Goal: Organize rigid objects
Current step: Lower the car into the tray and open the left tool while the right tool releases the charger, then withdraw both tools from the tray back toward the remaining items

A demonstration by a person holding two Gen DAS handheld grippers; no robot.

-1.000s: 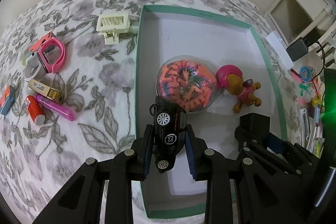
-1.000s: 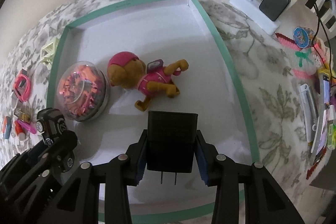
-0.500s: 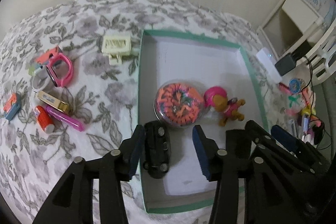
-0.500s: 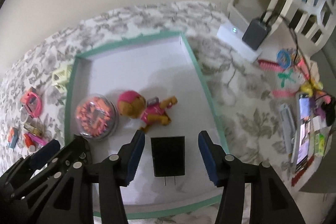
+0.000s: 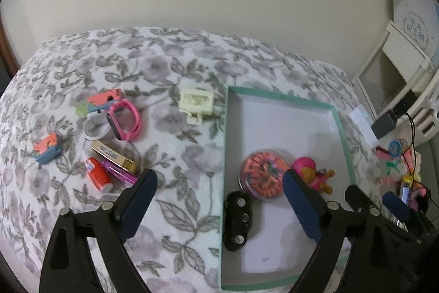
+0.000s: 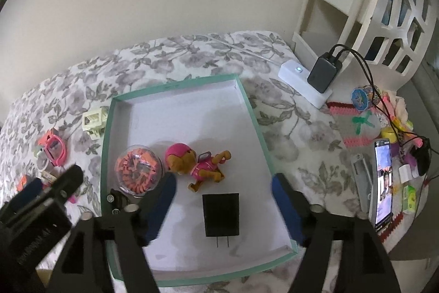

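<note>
Toy car (image 5: 237, 220) lay on its side, wheels showing, hard against the tray's (image 5: 340, 125) left wall near the front corner; black plug (image 6: 221, 214) sat flat near the front edge, prongs toward it. Both grippers had just been opening: left gripper (image 5: 219, 206) and right gripper (image 6: 222, 202) hung spread wide above, nothing pinched. Risk looked like a low finger clipping the car or the bead dome (image 5: 260, 176) on the way to the loose bits on the bedspread (image 5: 178, 161).

You see: grey floral cloth (image 5: 178, 164); teal-rimmed white tray (image 6: 248, 103); black car (image 5: 237, 220); black charger (image 6: 221, 214); pink-brown pup figure (image 6: 197, 165); orange coils in clear dome (image 6: 137, 169).
</note>
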